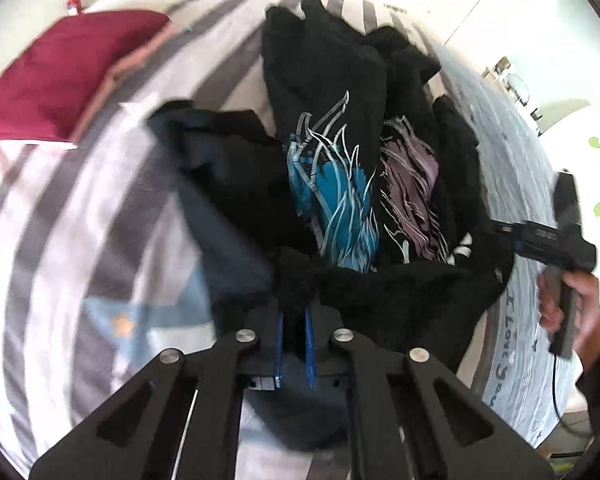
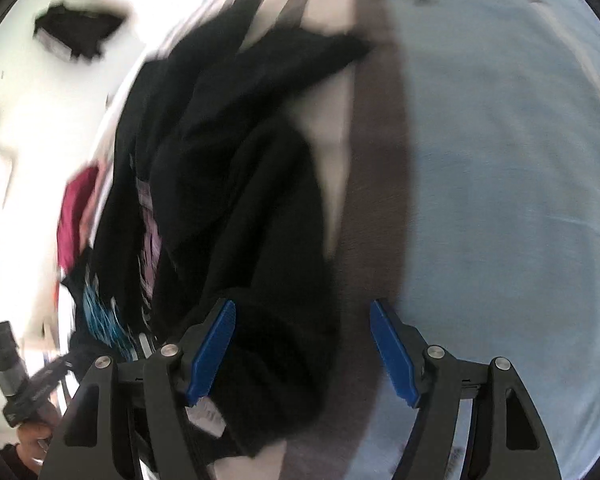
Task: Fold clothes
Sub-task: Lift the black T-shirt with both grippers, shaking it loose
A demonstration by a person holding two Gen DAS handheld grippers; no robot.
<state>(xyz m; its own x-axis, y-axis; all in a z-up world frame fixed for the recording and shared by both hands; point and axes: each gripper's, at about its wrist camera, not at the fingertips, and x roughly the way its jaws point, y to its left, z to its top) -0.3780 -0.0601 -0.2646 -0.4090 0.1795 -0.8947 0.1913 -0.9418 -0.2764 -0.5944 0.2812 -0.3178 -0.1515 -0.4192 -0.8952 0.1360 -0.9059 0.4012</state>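
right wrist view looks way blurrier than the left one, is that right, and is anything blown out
Yes: the right wrist view is smeared by motion, so the black garment and striped bedding lose their edges, and its left side is blown out to white. The left wrist view is sharper at the centre, where the garment's blue print reads clearly, with softer edges and a bright, overexposed top right.

The tips of the left gripper [image 1: 294, 304] were buried in a fold of the black shirt [image 1: 324, 92], so the blue pads [image 1: 309, 344] showed only in part. Motion blur smeared the striped bedsheet [image 1: 80, 216] and the shirt's edges. In the right wrist view, the shirt print [image 2: 100, 320] was unreadable. The right hand [image 1: 572, 304] was cut off by the picture's rim.
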